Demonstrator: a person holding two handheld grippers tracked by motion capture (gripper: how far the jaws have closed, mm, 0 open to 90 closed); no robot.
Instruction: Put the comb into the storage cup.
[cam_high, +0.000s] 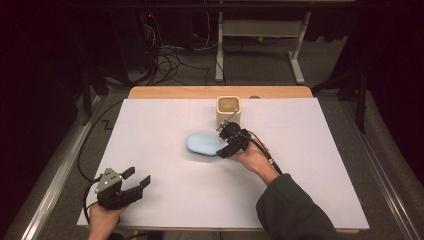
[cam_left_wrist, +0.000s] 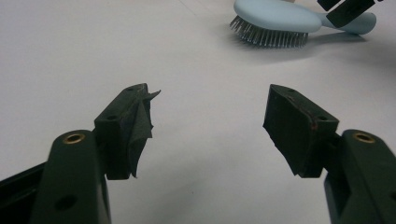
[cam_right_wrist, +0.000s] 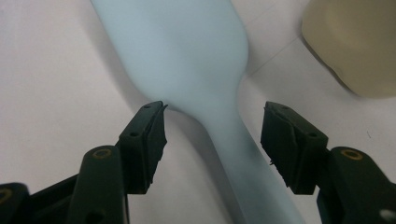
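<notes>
Presently on the table, counted item by item:

- Hairbrush (cam_high: 204, 144), one: pale blue, lying bristles down on the white sheet. Its oval head lies beyond the fingertips of the right gripper; its narrow handle runs back between that gripper's two fingers.
- Right gripper (cam_high: 226, 141), one: held in the person's right hand. Its two black fingers (cam_right_wrist: 144, 144) stand apart, one on each side of the brush handle, with a gap showing on both sides in the right gripper view; neither pad presses on the handle.
- Left gripper (cam_high: 134, 178), one: held in the person's left hand at the near left corner of the sheet. Its two fingers (cam_left_wrist: 126, 130) stand apart with bare sheet between them. The brush lies well ahead of these fingertips, off to their right in the left gripper view. The pad covering on one finger is torn and curls loose at its edge.
- Cup (cam_high: 228, 109), one: cream-coloured, square with rounded corners, upright and open at the top. It stands just beyond the right gripper's fingertips, near the brush.
- Sheet (cam_high: 165, 125), one: white, covering most of the table top.
- Table (cam_high: 175, 92), one: wooden, its far edge showing past the sheet.
- Hands, two; grippers, two; fingers, four in all.
</notes>
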